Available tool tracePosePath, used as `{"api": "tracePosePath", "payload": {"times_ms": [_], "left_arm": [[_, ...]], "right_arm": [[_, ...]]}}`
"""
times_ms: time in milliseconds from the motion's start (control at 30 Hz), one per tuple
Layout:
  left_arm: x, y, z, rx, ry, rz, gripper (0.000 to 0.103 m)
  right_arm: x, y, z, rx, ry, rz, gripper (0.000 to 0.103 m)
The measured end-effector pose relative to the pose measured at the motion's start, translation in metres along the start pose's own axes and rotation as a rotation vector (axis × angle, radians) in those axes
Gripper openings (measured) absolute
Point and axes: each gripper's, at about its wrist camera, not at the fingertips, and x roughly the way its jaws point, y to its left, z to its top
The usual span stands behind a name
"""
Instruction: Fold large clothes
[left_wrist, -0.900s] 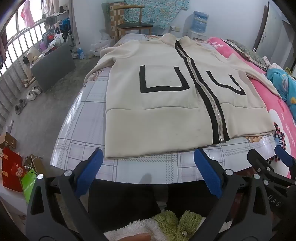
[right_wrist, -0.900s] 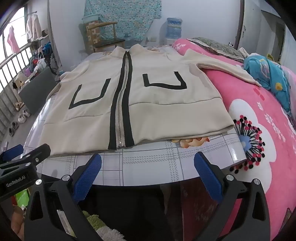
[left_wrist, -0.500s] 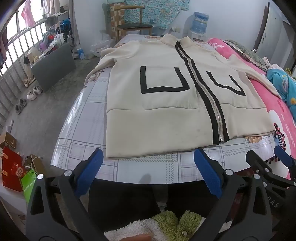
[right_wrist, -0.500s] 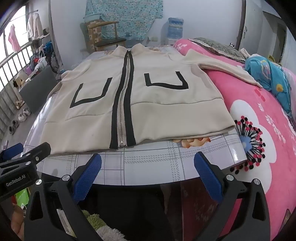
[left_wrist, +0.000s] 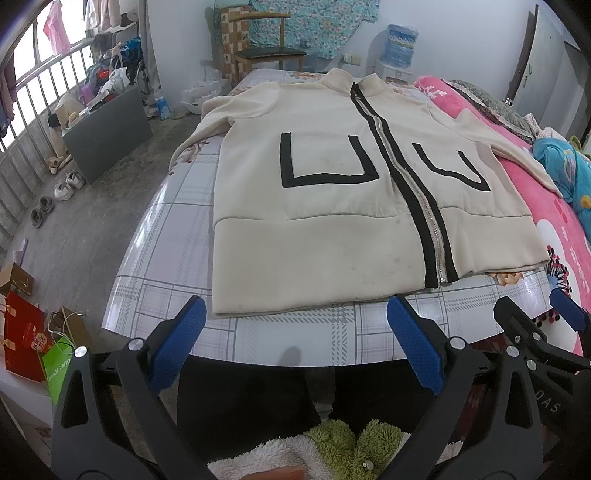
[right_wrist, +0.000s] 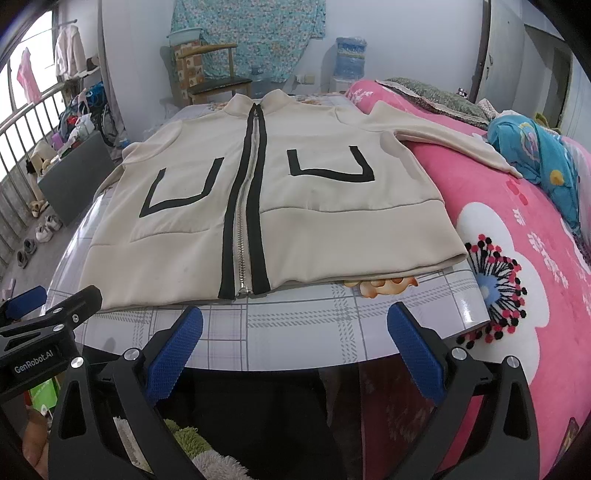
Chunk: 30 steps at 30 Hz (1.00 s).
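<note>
A cream zip-up jacket (left_wrist: 317, 206) (right_wrist: 280, 206) with black trim lies flat, front up and zipped, on a plaid-covered table (left_wrist: 295, 332) (right_wrist: 295, 325). Its hem faces me; one sleeve hangs off the far left edge, the other lies over a pink blanket. My left gripper (left_wrist: 295, 325) hovers open just short of the hem's left half, nothing between its blue pads. My right gripper (right_wrist: 295, 325) is open too, below the zipper's bottom end, holding nothing. Each gripper shows at the edge of the other's view.
A pink flowered blanket (right_wrist: 517, 258) on a bed borders the table's right side, with a blue bundle (right_wrist: 535, 155) on it. A wooden chair (left_wrist: 266, 51) and water jug (right_wrist: 351, 59) stand behind. Shoes, bags and a grey box (left_wrist: 107, 125) clutter the floor at left.
Both views have crept slightly closer to the jacket's hem; the grippers stay open and the jacket has not moved.
</note>
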Motion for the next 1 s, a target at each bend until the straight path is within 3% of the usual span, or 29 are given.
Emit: {"api": "tracePosePath", "payload": {"times_ms": [1000], "left_arm": [[-0.0058, 0.0015, 0.0017, 0.0, -0.003, 0.001, 0.095]], "right_arm": [[-0.0059, -0.0023, 0.0036, -0.002, -0.01, -0.009, 0.098]]}}
